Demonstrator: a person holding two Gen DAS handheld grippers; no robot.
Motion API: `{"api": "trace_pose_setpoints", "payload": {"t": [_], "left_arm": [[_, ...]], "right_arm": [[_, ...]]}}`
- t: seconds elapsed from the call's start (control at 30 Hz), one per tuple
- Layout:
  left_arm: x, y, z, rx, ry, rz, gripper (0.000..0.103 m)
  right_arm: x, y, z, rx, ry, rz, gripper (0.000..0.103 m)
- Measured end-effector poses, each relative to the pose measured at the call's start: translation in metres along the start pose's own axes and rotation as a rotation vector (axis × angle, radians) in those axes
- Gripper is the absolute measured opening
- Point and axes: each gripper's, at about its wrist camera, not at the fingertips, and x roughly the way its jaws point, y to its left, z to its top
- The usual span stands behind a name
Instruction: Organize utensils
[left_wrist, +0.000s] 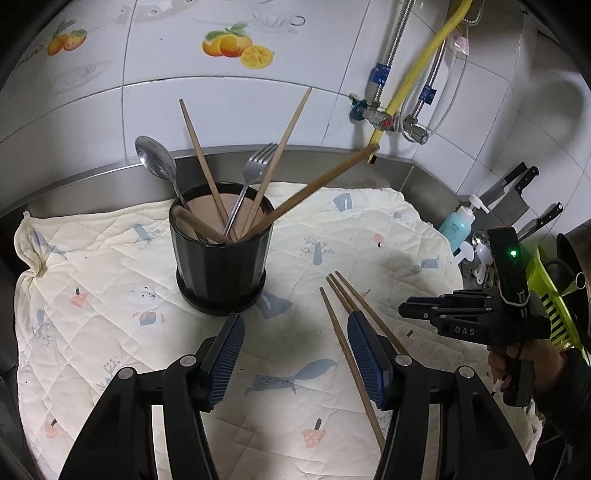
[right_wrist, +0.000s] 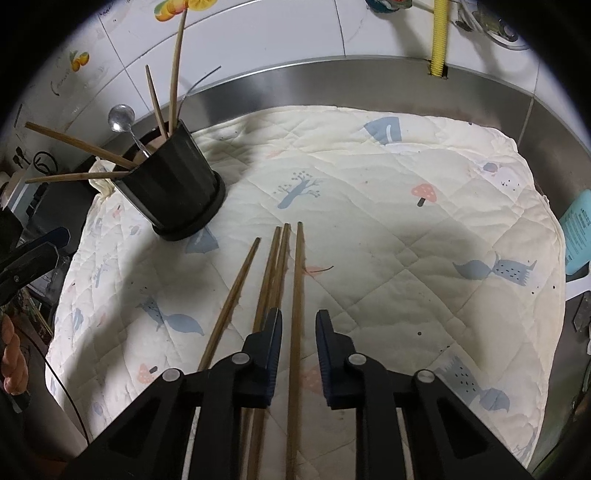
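R wrist: chopstick (right_wrist: 295, 314) betw. gripper (right_wrist: 298, 332) jaws

Surface: a quilted cream cloth (right_wrist: 369, 192) printed with trees, mushrooms and foxes is being seen spread inside a steel counter rim (right_wrist: 332, 79).
Holder: a black ribbed utensil pot (right_wrist: 173, 188) is being shown at upper left on the cloth, carrying chopsticks and a spoon (right_wrist: 122, 114).
Loose chopsticks: four wooden chopsticks (right_wrist: 275, 266) are being seen lying on the cloth, running toward the camera.
Right gripper (right_wrist: 298, 328): its blue-padded jaws are being held narrowly apart, one chopstick (right_wrist: 297, 295) lying between them, apparently untouched by the pads.
Left edge: part of another black gripper (right_wrist: 29, 262) is being shown.
Right edge: a turquoise bottle (right_wrist: 578, 232) is being partly shown.
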Motion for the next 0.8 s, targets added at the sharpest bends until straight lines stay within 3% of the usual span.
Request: {"api": "trace_pose_setpoints", "payload": {"t": [0.27, 0.63, 0.8], "left_arm": [[0.016, -0.007, -0.006, 0.012, 0.035, -0.006, 0.058], [0.052, -0.011, -0.006, -0.006, 0.102, -0.016, 0.043], [0.065, -0.01, -0.005, -0.015, 0.124, -0.02, 0.043]], "right_arm": [[0.009, -0.005, 0.001, 0.004, 0.013, -0.012, 0.02], [0.009, -0.009, 0.003, 0.009, 0.014, 0.008, 0.018], [0.01, -0.012, 0.004, 0.024, 0.012, 0.021, 0.018]]}}
